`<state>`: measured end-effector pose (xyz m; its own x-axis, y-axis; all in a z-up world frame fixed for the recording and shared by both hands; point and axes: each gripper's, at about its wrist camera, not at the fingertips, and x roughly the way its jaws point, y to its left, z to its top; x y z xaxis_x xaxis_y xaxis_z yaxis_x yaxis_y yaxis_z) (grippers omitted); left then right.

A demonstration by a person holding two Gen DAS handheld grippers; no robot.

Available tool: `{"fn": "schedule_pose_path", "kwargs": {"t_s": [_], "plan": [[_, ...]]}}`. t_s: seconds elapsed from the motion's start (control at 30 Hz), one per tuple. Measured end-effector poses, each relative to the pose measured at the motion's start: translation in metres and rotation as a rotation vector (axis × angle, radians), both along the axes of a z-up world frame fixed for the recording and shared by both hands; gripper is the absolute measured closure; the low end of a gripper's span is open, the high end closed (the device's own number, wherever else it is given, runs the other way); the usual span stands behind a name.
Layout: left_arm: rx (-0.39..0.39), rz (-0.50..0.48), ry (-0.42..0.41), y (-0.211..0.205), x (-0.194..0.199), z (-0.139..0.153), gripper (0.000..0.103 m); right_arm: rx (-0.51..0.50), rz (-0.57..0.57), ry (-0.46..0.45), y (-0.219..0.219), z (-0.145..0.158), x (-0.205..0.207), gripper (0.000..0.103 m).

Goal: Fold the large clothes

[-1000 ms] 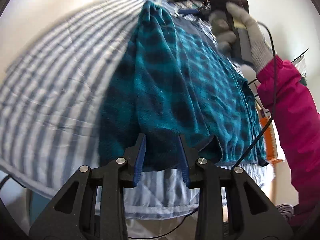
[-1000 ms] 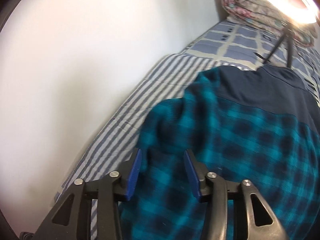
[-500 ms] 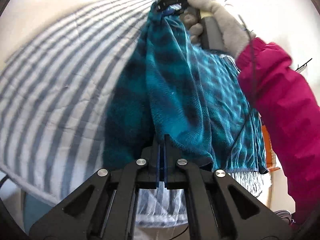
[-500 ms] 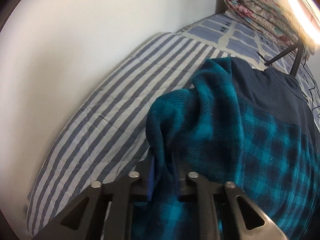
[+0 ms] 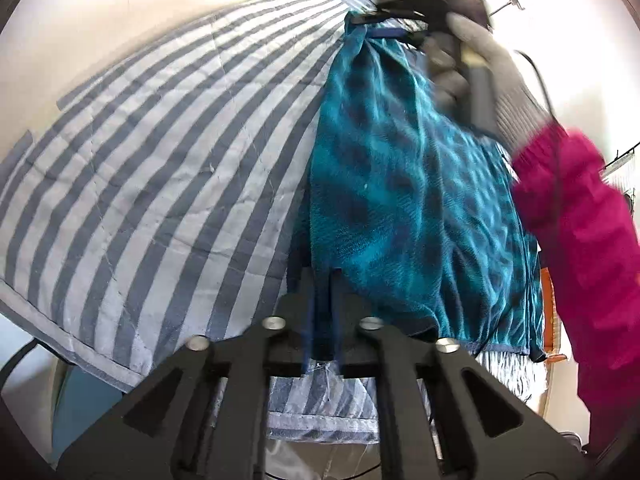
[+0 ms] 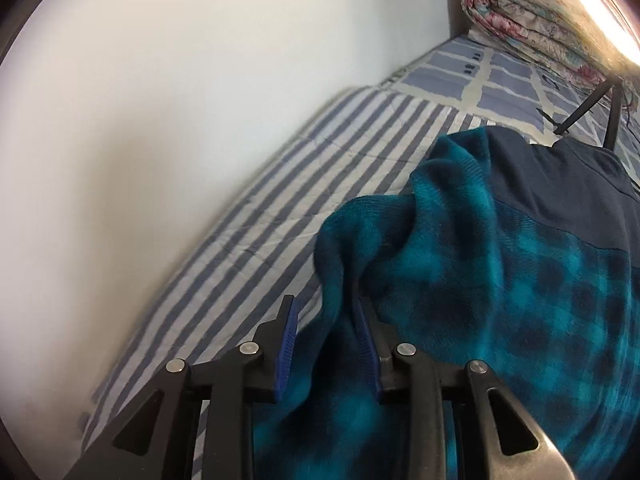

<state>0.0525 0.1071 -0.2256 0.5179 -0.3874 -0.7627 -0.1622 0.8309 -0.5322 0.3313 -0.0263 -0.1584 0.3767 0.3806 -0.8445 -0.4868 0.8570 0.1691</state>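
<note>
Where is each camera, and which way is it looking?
Left wrist: on the left gripper, looking down along the teal shirt and striped bedspread; a gloved hand and pink sleeve show.
Right wrist: on the right gripper, facing the wall and rolled quilt.
Both show shirt and bedspread.

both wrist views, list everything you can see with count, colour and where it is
fleece garment: one, teal and dark blue check with a navy yoke, on the bed
striped quilt: one, grey-blue and white, under the garment
checked sheet: one, blue and cream, beyond the quilt
rolled floral bedding: one, pink and cream, far end of bed
wall: white, beside the bed
left gripper: black, jaws nearly closed, a fold between them
right gripper: black with blue pads, apart, a fold between them
gloved hand: grey, magenta sleeve
</note>
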Motion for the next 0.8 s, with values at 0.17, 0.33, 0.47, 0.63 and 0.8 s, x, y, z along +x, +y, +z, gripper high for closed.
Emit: {"fn": "schedule_pose_path", "kwargs": {"t_s": [0.17, 0.33, 0.47, 0.63, 0.8], "plan": [[-0.012, 0.036, -0.034, 0.016, -0.001, 0.011, 0.079, 0.105, 0.166, 0.008, -0.043, 0.033, -0.089, 0.076], [-0.037, 0.035, -0.014, 0.028, 0.002, 0.004, 0.079, 0.167, 0.296, 0.123, -0.073, 0.015, -0.197, 0.083], [-0.017, 0.056, 0.012, 0.034, 0.001, -0.004, 0.079, 0.105, 0.357, 0.178, -0.066, -0.019, -0.257, 0.087], [0.120, 0.048, 0.025, 0.031, -0.004, -0.014, 0.079, -0.071, 0.405, 0.140, -0.050, -0.058, -0.300, 0.088], [-0.034, 0.094, -0.030, 0.046, -0.018, 0.000, 0.068, -0.002, 0.371, 0.106, -0.056, -0.035, -0.303, 0.080]]}}
